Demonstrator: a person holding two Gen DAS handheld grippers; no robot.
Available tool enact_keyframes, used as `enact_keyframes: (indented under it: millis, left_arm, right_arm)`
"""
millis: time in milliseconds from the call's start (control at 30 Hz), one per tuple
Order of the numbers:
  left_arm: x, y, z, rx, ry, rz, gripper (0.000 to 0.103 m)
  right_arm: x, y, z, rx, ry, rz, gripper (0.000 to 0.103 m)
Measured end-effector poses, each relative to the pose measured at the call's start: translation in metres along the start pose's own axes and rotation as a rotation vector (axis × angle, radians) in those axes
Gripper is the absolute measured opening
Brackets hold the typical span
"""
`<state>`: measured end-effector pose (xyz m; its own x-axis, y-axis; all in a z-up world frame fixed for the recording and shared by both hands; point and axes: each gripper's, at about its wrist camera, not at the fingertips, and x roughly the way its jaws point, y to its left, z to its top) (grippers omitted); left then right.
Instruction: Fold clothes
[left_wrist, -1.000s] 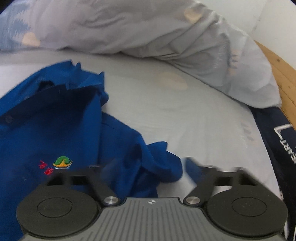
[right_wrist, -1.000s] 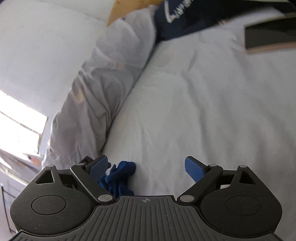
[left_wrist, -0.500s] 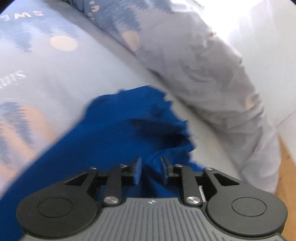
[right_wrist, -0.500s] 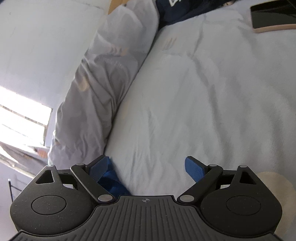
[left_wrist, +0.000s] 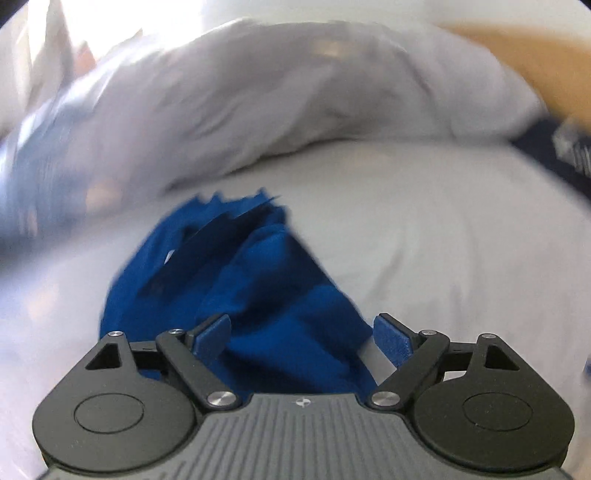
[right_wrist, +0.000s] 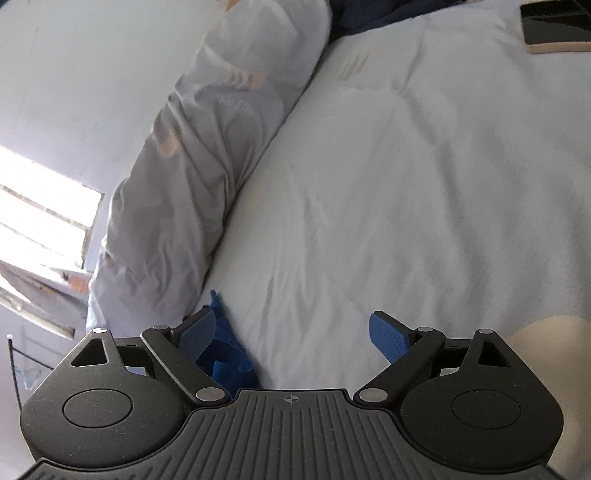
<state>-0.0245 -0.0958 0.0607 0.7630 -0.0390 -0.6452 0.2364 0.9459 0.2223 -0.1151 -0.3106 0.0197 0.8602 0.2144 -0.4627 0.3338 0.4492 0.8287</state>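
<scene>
Lettering on the navy garment (left_wrist: 569, 155) too blurred to read. Left gripper (left_wrist: 301, 338) tilts down over the bed sheet (left_wrist: 424, 229), jaws opening, blue shirt (left_wrist: 258, 280) bunched loose btwn them. Right gripper (right_wrist: 291, 336) angled down, jaws wide, shirt edge just beside its left pad.

A crumpled shirt (left_wrist: 258, 295) lies on the bed (left_wrist: 443, 240), in front of the pillow (left_wrist: 277, 99) that runs along the wall (right_wrist: 92, 74). A second garment (left_wrist: 554, 158) lies beyond the pillow's right end, and a phone (right_wrist: 554, 26) rests on the bed well apart from the shirt.
</scene>
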Motion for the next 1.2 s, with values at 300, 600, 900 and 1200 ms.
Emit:
enact_keyframes:
  millis: [300,600,900,1200]
  left_arm:
    - [0.019,-0.055,-0.016,0.333,-0.007,0.199,0.061]
    - [-0.027,0.011,-0.021,-0.098,-0.232,0.057,0.015]
    - [0.000,0.142,-0.102,-1.019,-0.124,-0.137,0.024]
    - [0.015,0.142,-0.089,-0.893,-0.130,-0.308,0.085]
  right_arm:
    - [-0.002,-0.001,-0.002,0.008,0.017,0.014,0.092]
    - [0.000,-0.003,-0.004,0.014,0.028,0.019,0.092]
    - [0.006,0.007,-0.011,-0.067,0.118,0.059,0.092]
    - [-0.002,0.037,-0.032,-0.355,0.199,0.102,0.092]
